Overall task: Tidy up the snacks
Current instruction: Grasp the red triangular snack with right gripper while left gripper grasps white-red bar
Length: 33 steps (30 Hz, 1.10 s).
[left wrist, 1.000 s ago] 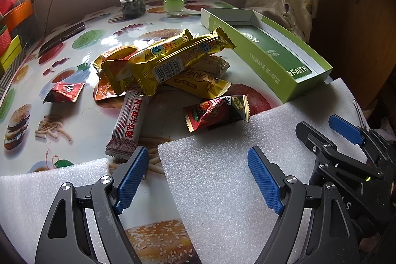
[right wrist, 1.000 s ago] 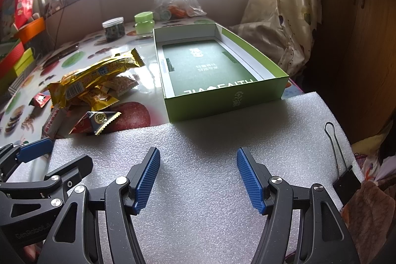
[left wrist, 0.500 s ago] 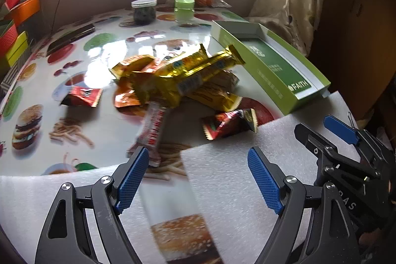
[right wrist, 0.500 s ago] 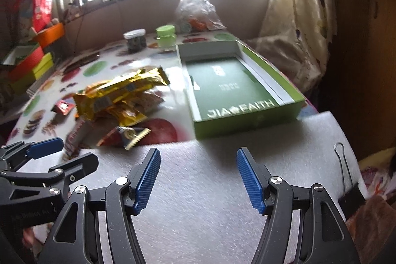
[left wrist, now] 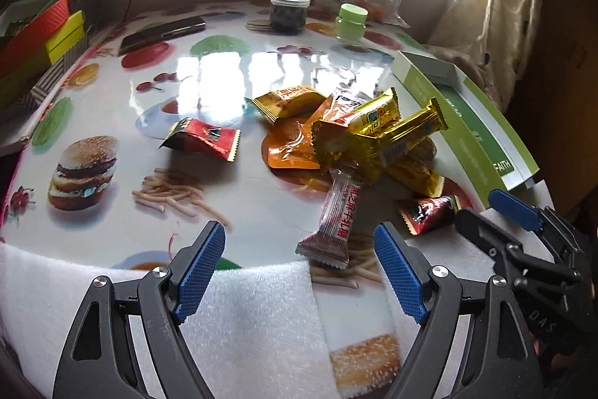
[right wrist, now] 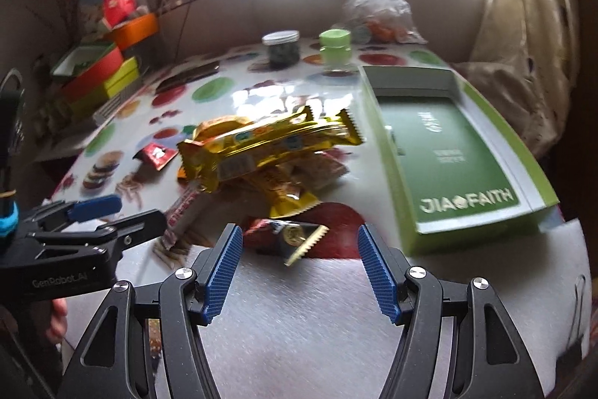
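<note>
Nothing is sorted yet, judging by the empty green box (right wrist: 452, 152). The snacks (right wrist: 261, 144) lie heaped on the counter (left wrist: 224, 70) just ahead of both grippers, left (left wrist: 299, 272) and right (right wrist: 301, 272), whose fingers gape wide, holding nothing.

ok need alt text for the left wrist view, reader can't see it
The open left gripper hovers at the near edge of a food-print table, empty, facing a pile of gold and orange snack packets. A long white bar lies nearest; an open green box sits right, beside the right gripper.
</note>
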Each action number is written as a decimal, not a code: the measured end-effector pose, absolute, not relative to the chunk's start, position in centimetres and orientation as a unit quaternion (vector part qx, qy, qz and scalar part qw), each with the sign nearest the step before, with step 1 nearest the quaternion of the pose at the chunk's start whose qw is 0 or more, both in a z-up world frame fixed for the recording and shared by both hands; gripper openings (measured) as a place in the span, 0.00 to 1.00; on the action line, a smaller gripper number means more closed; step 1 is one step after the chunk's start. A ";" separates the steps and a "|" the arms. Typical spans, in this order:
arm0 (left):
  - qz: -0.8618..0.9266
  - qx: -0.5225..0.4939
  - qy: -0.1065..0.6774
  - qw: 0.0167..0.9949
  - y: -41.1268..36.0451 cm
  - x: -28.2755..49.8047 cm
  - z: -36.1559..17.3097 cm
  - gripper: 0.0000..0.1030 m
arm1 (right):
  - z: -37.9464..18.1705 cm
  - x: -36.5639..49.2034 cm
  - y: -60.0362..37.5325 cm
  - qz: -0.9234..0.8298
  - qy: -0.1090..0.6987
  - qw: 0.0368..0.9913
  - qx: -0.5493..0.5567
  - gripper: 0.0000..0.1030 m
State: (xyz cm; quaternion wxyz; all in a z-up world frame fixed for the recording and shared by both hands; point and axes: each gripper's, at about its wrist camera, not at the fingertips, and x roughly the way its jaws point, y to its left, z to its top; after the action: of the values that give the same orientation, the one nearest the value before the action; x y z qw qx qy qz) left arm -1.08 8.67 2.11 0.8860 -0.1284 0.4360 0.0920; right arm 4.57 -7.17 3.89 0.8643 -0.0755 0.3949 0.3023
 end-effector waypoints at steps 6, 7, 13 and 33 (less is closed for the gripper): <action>0.074 -0.115 0.445 0.885 8.5 0.2 1.6 0.79 | 3.1 5.5 -6.2 0.309 0.406 0.855 -0.090 0.62; 0.073 -0.117 0.446 0.884 8.5 0.4 1.5 0.79 | 3.0 5.6 -6.1 0.307 0.409 0.854 -0.091 0.62; 0.068 -0.117 0.455 0.880 8.8 1.1 1.1 0.79 | 2.2 6.4 -6.0 0.306 0.428 0.845 -0.091 0.62; 0.055 -0.104 0.468 0.876 8.2 2.9 0.9 0.33 | 1.8 7.4 -6.3 0.303 0.446 0.839 -0.070 0.37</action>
State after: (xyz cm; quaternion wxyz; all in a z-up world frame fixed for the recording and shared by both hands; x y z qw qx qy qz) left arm 2.95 8.23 0.94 0.8758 -0.1044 0.4680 0.0552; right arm 7.39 -6.34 1.82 0.8393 -0.0699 0.4460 0.3029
